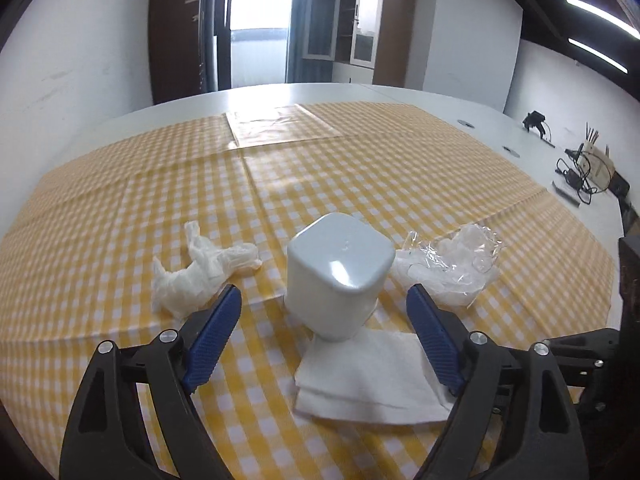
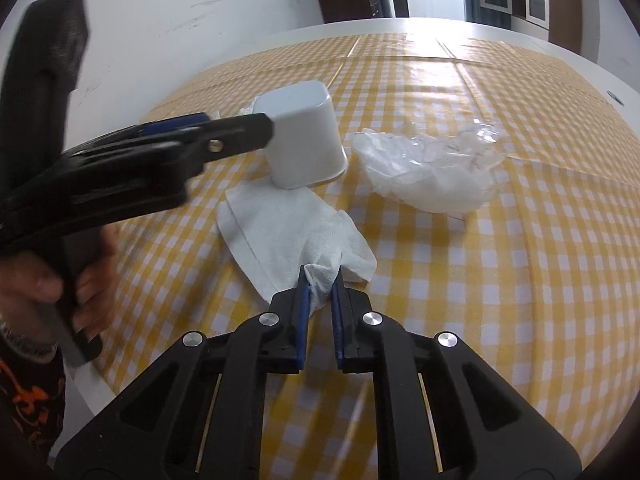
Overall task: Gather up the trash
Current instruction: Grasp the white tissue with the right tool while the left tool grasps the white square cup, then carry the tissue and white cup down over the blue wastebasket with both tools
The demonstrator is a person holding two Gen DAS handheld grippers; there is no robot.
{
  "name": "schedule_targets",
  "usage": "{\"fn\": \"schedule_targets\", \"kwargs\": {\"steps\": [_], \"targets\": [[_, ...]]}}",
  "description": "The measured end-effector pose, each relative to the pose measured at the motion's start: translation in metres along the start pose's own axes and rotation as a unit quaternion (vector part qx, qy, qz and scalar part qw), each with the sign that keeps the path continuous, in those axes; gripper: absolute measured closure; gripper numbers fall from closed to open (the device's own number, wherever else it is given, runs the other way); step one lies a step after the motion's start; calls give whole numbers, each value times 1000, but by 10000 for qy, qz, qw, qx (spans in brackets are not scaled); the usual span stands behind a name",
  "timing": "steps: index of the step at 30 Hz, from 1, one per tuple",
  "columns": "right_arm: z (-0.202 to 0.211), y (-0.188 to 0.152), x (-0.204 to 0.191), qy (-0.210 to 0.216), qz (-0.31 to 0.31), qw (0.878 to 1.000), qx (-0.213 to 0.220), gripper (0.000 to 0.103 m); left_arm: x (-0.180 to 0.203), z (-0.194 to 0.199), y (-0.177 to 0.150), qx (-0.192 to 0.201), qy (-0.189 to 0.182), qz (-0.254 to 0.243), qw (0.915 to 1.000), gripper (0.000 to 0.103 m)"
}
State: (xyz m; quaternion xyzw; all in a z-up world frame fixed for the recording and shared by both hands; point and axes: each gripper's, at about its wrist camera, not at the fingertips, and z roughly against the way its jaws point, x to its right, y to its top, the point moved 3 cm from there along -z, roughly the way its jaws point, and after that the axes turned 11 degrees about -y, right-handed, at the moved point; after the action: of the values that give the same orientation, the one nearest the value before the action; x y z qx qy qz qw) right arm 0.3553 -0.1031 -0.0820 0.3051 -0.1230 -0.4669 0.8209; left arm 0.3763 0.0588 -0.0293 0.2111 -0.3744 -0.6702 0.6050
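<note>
The right hand-held gripper point(image 2: 320, 276) is clamped on the near corner of the paper napkin point(image 2: 280, 224), its blue pads pinching a bunched fold while the rest of the sheet lies flat on the checked tabletop point(image 2: 500, 280). Just beyond the napkin, touching its far edge, stands the white bin point(image 2: 304, 140), upside down. To the right of it, ahead of the right hand-held gripper, sits a crumpled clear plastic wrapper point(image 2: 428, 172). Over on the other side, the left hand-held gripper point(image 1: 324, 304) stands wide apart, nothing between its fingers, the bin straight ahead of it. A crumpled tissue point(image 1: 200, 272) lies just beyond its left finger, the wrapper beyond its right one.
</note>
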Motion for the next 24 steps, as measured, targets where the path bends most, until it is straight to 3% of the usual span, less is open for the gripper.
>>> {"fn": "schedule_targets", "kwargs": {"steps": [6, 8, 9, 10, 13, 22, 24], "targets": [[9, -7, 8, 135, -14, 9999, 33, 94, 5, -27, 8, -171, -139, -335, 9992, 15], [11, -11, 11, 169, -31, 9998, 28, 94, 6, -33, 7, -176, -177, -398, 9989, 19], [12, -13, 12, 178, -30, 9998, 34, 94, 6, -34, 8, -164, -125, -385, 9990, 31], [12, -13, 14, 175, -28, 9998, 43, 94, 4, -35, 8, -175, -42, -351, 9992, 36], [16, -20, 17, 163, -40, 9998, 89, 94, 0, -32, 7, -106, -72, -152, 9998, 36], [49, -39, 17, 251, -122, 9991, 333, 94, 3, 27, -3, 440, 136, 278, 9986, 36], [61, -42, 16, 302, -147, 9984, 445, 94, 8, 54, -11, 741, 72, 373, 9965, 36]]}}
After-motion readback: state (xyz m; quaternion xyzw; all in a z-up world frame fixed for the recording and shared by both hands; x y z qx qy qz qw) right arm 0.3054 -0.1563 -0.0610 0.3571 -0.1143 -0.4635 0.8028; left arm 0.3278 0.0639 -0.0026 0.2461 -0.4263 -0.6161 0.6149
